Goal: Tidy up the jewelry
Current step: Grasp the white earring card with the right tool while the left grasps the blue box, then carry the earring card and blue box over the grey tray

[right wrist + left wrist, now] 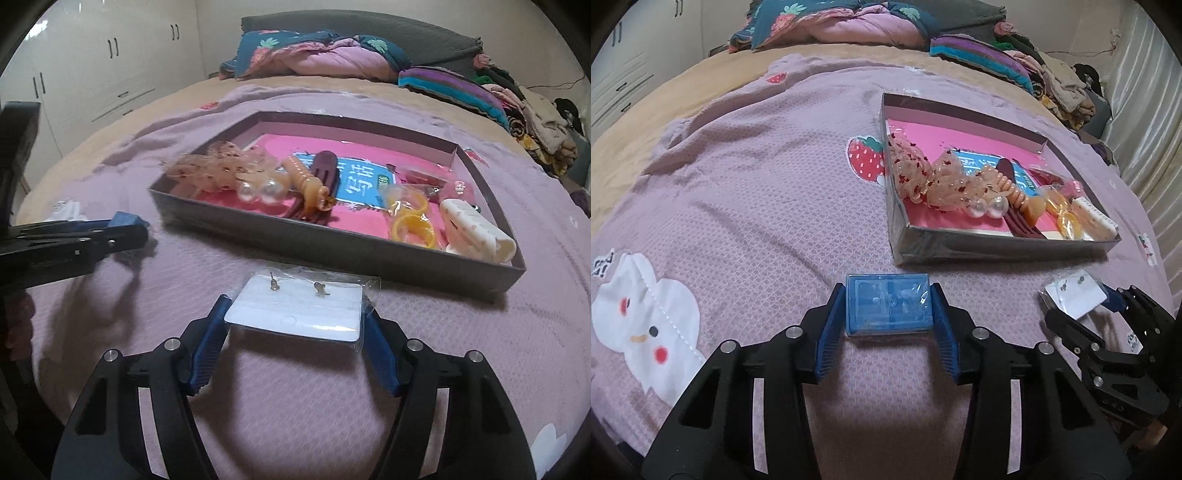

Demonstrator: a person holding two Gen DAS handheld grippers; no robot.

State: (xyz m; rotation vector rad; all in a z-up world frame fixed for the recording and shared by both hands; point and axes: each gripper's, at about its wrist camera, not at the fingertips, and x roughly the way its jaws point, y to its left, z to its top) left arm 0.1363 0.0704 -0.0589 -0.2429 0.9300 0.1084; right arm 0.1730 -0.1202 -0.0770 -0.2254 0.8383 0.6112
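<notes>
My left gripper [888, 308] is shut on a blue jewelry box [888, 305], held just above the purple bedspread, short of the tray. My right gripper [295, 314] is shut on a white earring card [295, 306] in a clear bag, with two stud earrings on it. The grey tray [332, 247] with a pink floor holds scrunchies, pearl earrings [260, 190], a peach spiral tie [304, 177], a maroon comb clip, yellow rings [410, 225] and a white hair clip [476, 229]. In the left wrist view the tray [997, 243] lies ahead right, and the right gripper [1082, 306] holds the card at the right.
The purple bedspread [757, 184] with strawberry and cartoon patches covers the bed. Pillows and folded bedding [314, 55] lie at the head. A clothes pile [535, 122] sits far right. White wardrobes [92, 66] stand at the left. The left gripper [125, 225] shows at the left in the right wrist view.
</notes>
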